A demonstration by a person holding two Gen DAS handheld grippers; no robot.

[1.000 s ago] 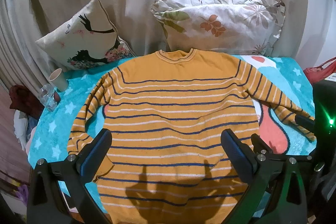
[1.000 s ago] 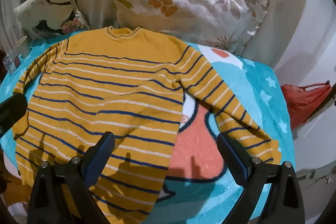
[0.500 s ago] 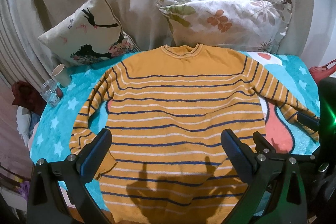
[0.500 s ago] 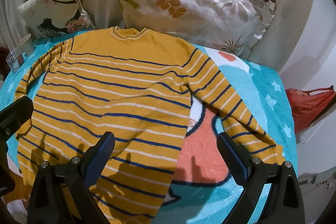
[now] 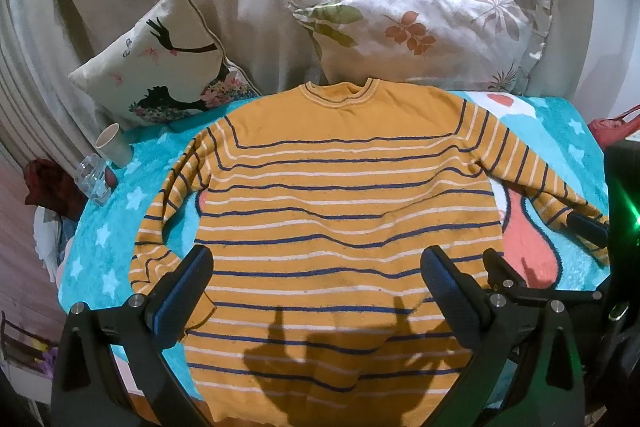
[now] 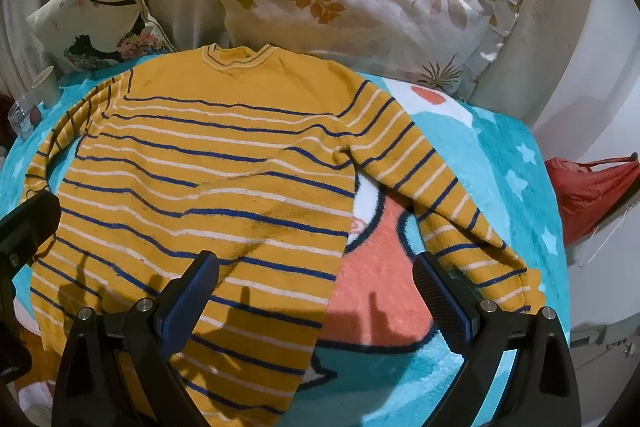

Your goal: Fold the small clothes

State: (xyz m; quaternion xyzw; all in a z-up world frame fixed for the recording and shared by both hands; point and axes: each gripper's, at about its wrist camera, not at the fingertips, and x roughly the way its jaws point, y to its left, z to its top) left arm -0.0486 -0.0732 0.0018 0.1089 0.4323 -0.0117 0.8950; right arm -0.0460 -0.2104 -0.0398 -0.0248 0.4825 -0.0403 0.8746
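A small orange sweater with navy and white stripes lies flat on a turquoise star blanket, collar toward the pillows, both sleeves spread outward. My left gripper hangs open above the sweater's lower body, nothing between its fingers. My right gripper is open too, above the sweater's right side seam and the blanket's pink patch, with the right sleeve just beyond its right finger. Part of the right gripper shows at the left wrist view's right edge.
Two pillows lean at the back: a bird-print one and a floral one. A paper cup and a glass jar stand at the blanket's left edge. A red bag lies past the right edge.
Both views have shifted slightly, so the sweater and pillows sit lower in frame. The sweater itself has not moved and both grippers stay open.
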